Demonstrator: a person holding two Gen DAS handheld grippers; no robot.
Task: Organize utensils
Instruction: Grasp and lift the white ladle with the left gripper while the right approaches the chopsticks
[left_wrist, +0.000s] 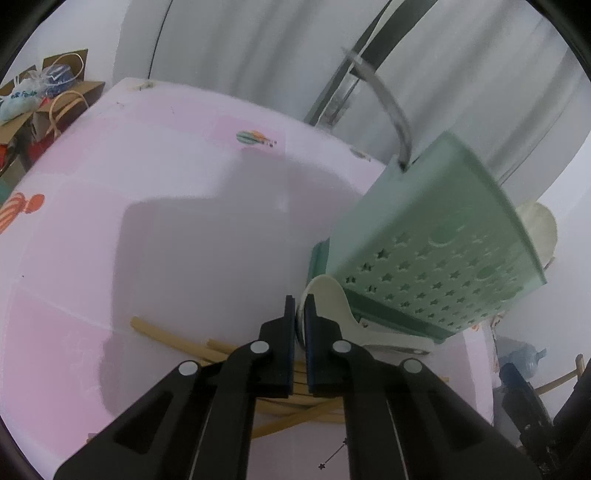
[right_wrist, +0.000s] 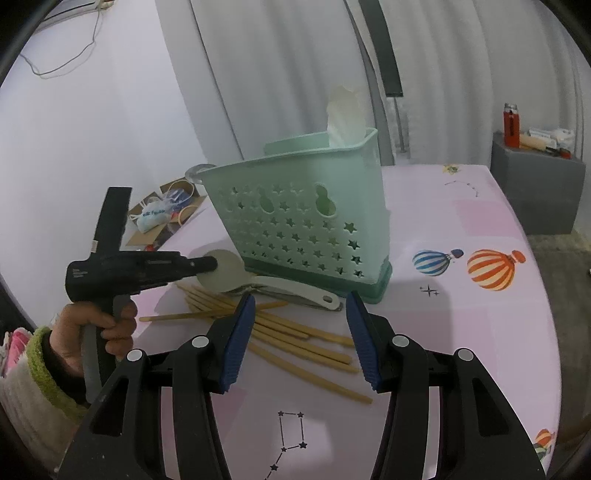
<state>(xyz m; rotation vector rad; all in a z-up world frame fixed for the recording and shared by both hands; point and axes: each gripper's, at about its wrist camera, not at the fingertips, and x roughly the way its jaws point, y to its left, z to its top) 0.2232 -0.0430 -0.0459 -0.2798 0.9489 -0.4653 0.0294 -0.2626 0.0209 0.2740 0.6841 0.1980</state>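
Note:
A mint-green perforated utensil caddy (left_wrist: 436, 236) (right_wrist: 306, 214) stands on the pink tablecloth. A cream spoon (left_wrist: 332, 299) (right_wrist: 225, 273) lies at its foot, on top of a metal utensil (right_wrist: 288, 295). My left gripper (left_wrist: 300, 306) (right_wrist: 210, 264) is shut on the rim of the spoon's bowl. Several bamboo chopsticks (left_wrist: 177, 339) (right_wrist: 306, 343) lie scattered in front of the caddy. My right gripper (right_wrist: 301, 297) hangs open above the chopsticks with nothing between its blue pads. A white spoon (right_wrist: 347, 110) and a metal handle (left_wrist: 388, 99) stick up out of the caddy.
Brown paper bags (right_wrist: 166, 206) (left_wrist: 44, 99) sit beyond the table's far left edge. A grey box (right_wrist: 535, 192) with a red bottle stands off the right corner. A person's hand (right_wrist: 96, 332) holds the left gripper's handle. Grey curtains hang behind.

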